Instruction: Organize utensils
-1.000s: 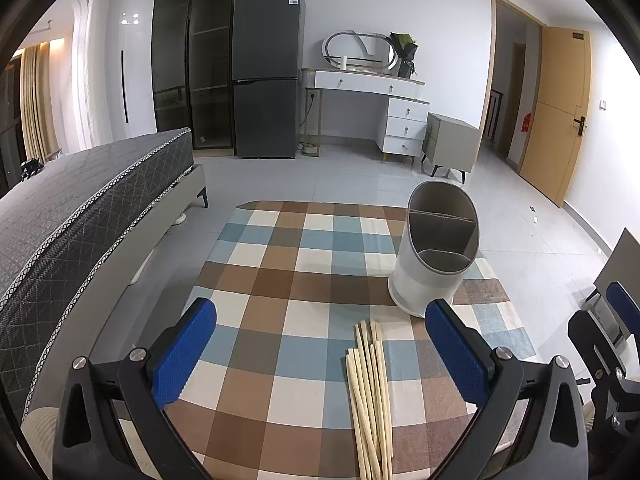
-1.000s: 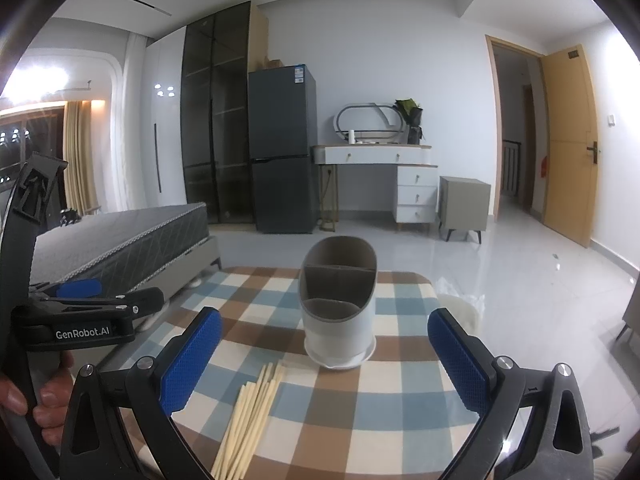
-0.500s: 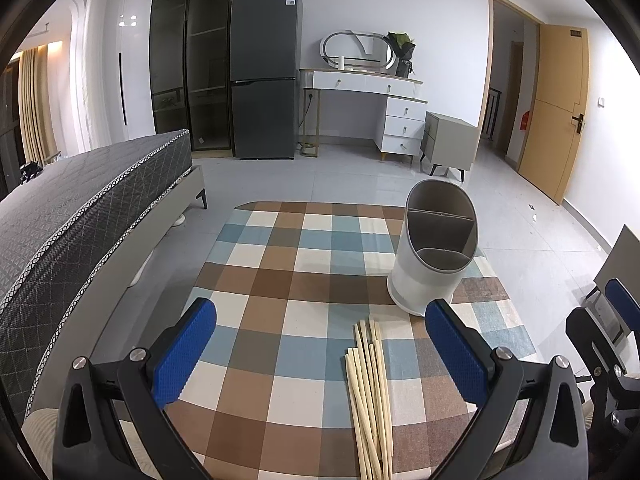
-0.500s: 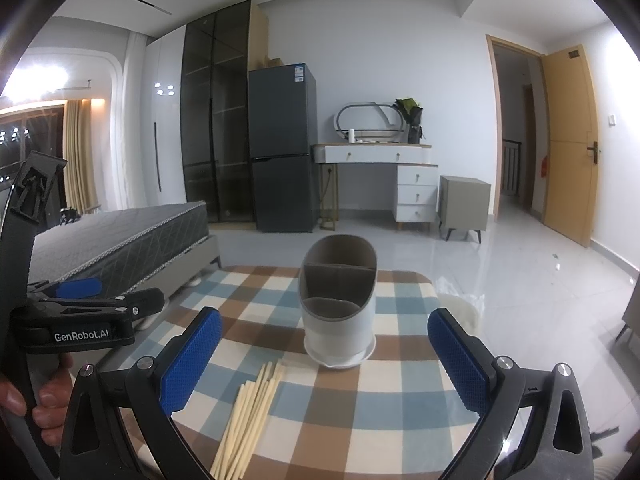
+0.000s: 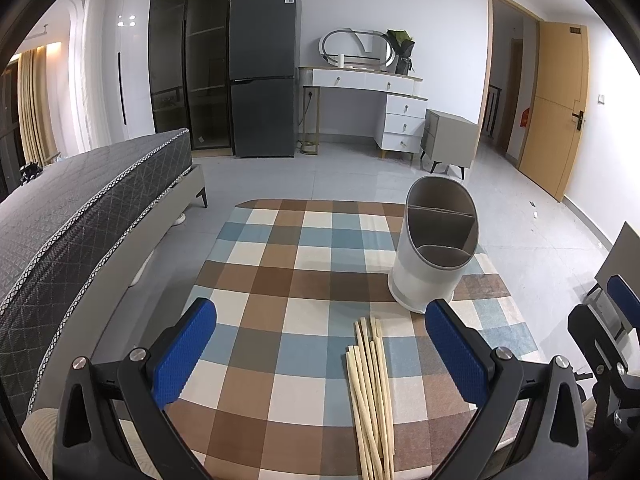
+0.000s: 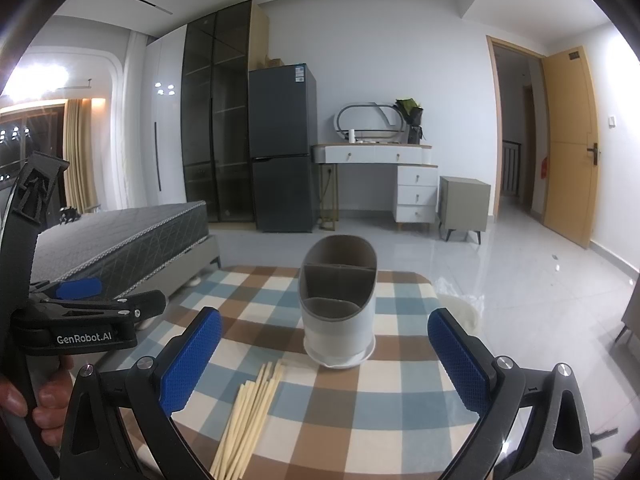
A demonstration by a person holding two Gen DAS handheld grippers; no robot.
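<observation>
A bundle of several pale wooden chopsticks lies on the checked tablecloth, near the front edge. Behind it stands a white utensil holder with empty grey compartments. My left gripper is open and empty above the cloth, the chopsticks lying between its blue pads, nearer the right one. My right gripper is open and empty, held above the front of the table. In the right wrist view the chopsticks lie at lower left of the holder. The left gripper also shows there at far left.
A grey bed runs along the table's left side. A tiled floor lies beyond the table, with a fridge, a white dresser and a door at the back. A grey chair stands at right.
Almost nothing has moved. Both grippers hover in the same place and stay open; the left view has shifted very slightly.
</observation>
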